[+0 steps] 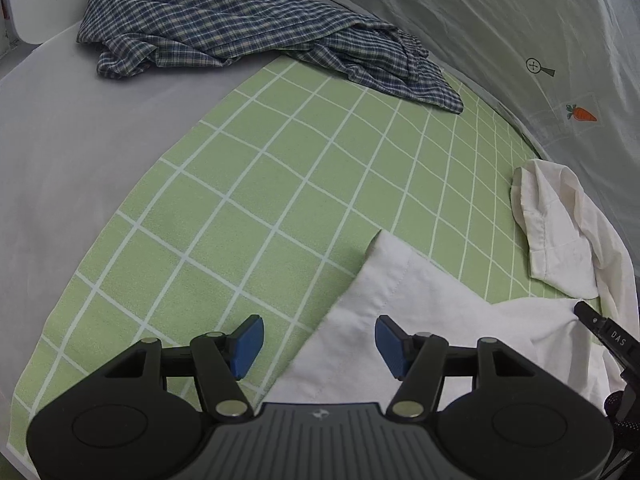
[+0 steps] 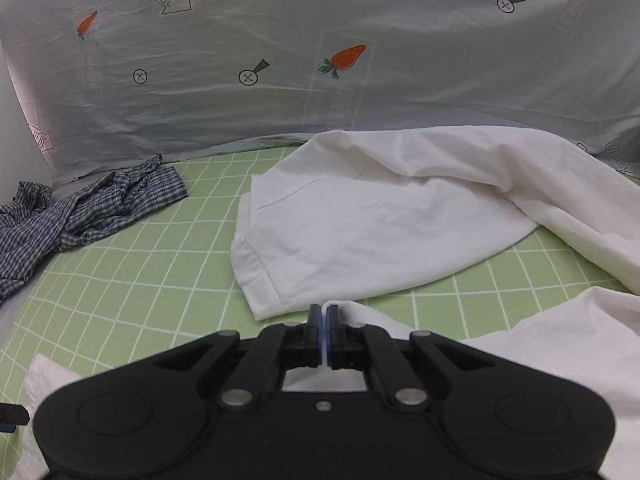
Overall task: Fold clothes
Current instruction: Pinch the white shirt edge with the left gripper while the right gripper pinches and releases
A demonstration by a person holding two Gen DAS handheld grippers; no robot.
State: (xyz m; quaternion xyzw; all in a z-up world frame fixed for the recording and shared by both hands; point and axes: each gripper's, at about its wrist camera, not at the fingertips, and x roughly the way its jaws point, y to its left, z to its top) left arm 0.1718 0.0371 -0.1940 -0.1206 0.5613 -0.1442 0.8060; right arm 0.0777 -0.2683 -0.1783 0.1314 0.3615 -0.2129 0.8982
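Note:
A white shirt (image 1: 420, 312) lies spread on a green checked cloth (image 1: 280, 184). One of its hemmed corners reaches in under my left gripper (image 1: 320, 346). That gripper hovers open, its blue pads (image 1: 249, 345) wide apart, one over the green cloth and one over the shirt. My right gripper (image 2: 322, 317) is shut on a fold of the white shirt (image 2: 360, 232), whose edge shows beside its pads. In the left wrist view the right gripper's tip (image 1: 588, 314) pinches the fabric at the right edge. A short sleeve (image 2: 272, 256) lies flat just ahead of it.
A crumpled blue plaid shirt (image 1: 224, 28) lies at the far end of the green cloth; the right wrist view has the plaid shirt (image 2: 80, 208) at the left. A pale sheet printed with carrots (image 2: 344, 58) rises behind. Grey bedding (image 1: 80, 140) borders the cloth's left side.

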